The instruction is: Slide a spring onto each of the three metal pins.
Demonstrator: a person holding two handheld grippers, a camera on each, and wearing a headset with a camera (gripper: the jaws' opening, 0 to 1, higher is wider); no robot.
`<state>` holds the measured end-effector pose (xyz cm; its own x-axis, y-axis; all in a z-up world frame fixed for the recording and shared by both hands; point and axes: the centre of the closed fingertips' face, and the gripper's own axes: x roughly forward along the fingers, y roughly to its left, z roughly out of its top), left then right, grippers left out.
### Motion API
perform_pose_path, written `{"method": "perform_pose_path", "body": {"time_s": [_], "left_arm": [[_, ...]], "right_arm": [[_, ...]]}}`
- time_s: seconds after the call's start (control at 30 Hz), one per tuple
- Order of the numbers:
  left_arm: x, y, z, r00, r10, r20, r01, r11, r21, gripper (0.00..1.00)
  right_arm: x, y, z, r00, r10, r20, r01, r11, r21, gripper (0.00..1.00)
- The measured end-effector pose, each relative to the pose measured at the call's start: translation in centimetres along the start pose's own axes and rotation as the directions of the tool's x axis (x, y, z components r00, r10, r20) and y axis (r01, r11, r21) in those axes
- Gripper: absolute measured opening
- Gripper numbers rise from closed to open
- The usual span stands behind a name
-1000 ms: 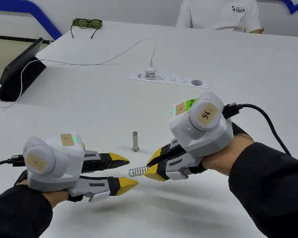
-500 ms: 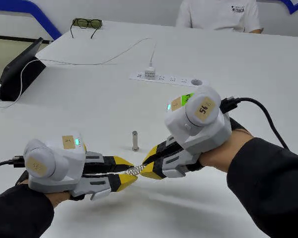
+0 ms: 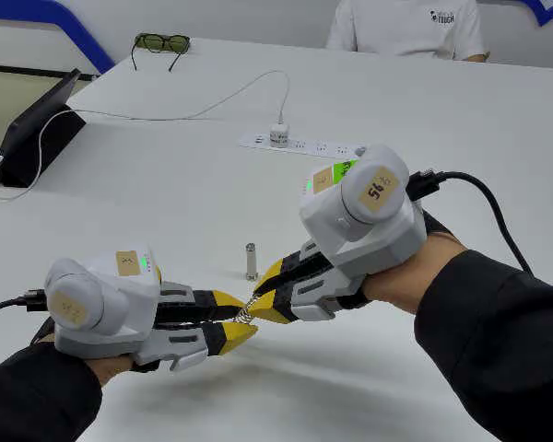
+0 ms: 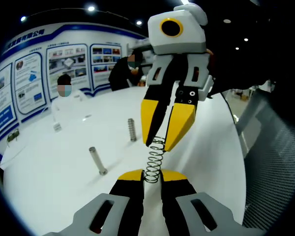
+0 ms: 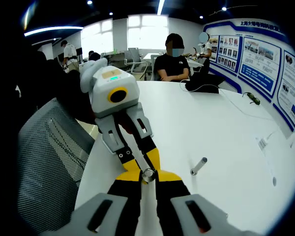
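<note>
Both ends of the spring [image 4: 155, 160], likely light and bendy, sit clamped in your left gripper [image 4: 152, 176] and right gripper [image 5: 147, 176]; pinch only end coils, gently.

The spring [image 3: 245, 314] sat between the tips of the left gripper [image 3: 239, 317] and the right gripper [image 3: 258, 305], over the table [image 3: 442, 120]. A pin [image 3: 251, 261] stood just behind them, the power strip [image 3: 313, 145] farther back, the tablet [image 3: 32, 129] far left.
</note>
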<state>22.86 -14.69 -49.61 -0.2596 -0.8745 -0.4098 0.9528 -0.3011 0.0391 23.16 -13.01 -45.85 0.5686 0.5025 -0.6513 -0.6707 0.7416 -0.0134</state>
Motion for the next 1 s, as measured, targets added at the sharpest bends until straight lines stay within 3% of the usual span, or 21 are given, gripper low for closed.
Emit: {"method": "perform_pose_path", "body": {"time_s": [0.6,1.0], "left_arm": [[0.2,-1.1,0.8,0.9982,-0.045,0.039,0.049,0.991,-0.127,0.11],[0.1,-0.9,0.8,0.9977,-0.039,0.055,0.047,0.987,-0.151,0.10]], "right_arm": [[0.1,0.0,1.4,0.9983,-0.008,0.058,0.007,1.000,0.010,0.12],[0.1,0.1,1.3,0.9979,-0.010,0.063,0.010,1.000,0.015,0.13]]}}
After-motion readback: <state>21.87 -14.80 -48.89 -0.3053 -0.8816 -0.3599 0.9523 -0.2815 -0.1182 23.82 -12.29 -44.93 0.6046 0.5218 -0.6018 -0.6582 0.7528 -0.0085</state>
